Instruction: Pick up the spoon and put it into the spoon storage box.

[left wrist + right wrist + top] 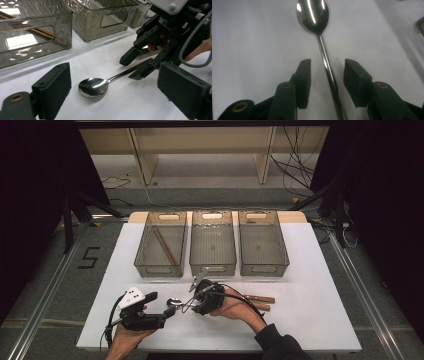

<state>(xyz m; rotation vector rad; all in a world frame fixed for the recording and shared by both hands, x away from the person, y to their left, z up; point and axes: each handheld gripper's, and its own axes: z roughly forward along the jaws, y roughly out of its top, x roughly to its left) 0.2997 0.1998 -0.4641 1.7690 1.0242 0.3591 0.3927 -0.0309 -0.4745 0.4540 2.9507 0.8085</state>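
A shiny metal spoon (175, 302) lies flat on the white table, its bowl (93, 87) toward my left gripper and its handle (329, 75) running toward my right gripper. My right gripper (326, 62) points down at the handle. Its jaws stand on either side of the handle with a gap on each side, so the pads do not touch it. In the high view the right gripper (189, 306) sits at the table's front centre, held by a hand. My left gripper (113, 75) is open, its jaws wide apart beside the spoon's bowl, with nothing gripped.
Three smoky clear bins stand in a row behind: the left bin (159, 269) holds brown chopsticks (164, 246), then the middle bin (212, 268) and the right bin (264, 268). Two wood-handled utensils (257, 301) lie just right of my right hand.
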